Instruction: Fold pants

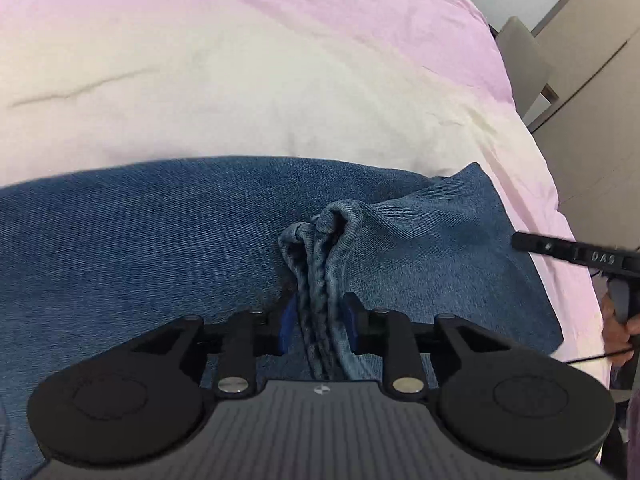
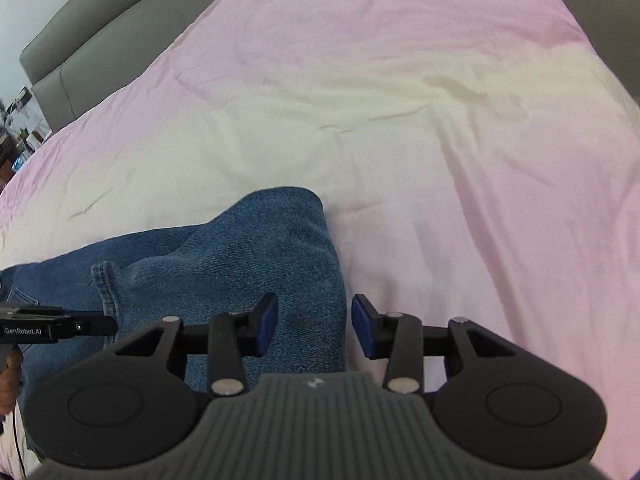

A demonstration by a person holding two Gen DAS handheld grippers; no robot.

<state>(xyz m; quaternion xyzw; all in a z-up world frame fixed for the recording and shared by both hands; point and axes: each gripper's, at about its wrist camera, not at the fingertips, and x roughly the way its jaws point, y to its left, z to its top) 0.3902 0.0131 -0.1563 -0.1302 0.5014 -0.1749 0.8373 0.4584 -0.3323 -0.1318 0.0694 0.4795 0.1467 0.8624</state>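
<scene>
Jaws of the left gripper (image 1: pixel 318 330) are seen clamped on a bunched ridge of seams of the jeans (image 1: pixel 140 232); in the left wrist view the denim is spread across a pink and cream bedsheet (image 1: pixel 240 80), and the right gripper (image 1: pixel 568 254) is glimpsed at the right edge, over the denim's corner; in the right wrist view the right gripper (image 2: pixel 314 330) is shown parted wide, gripping nothing, its blue pads (image 2: pixel 267 328) set over the jeans' (image 2: pixel 248 248) right edge; the left gripper (image 2: pixel 60 326) enters from the left; a grey headboard (image 2: pixel 80 48) is visible beyond the sheet (image 2: pixel 400 100).
</scene>
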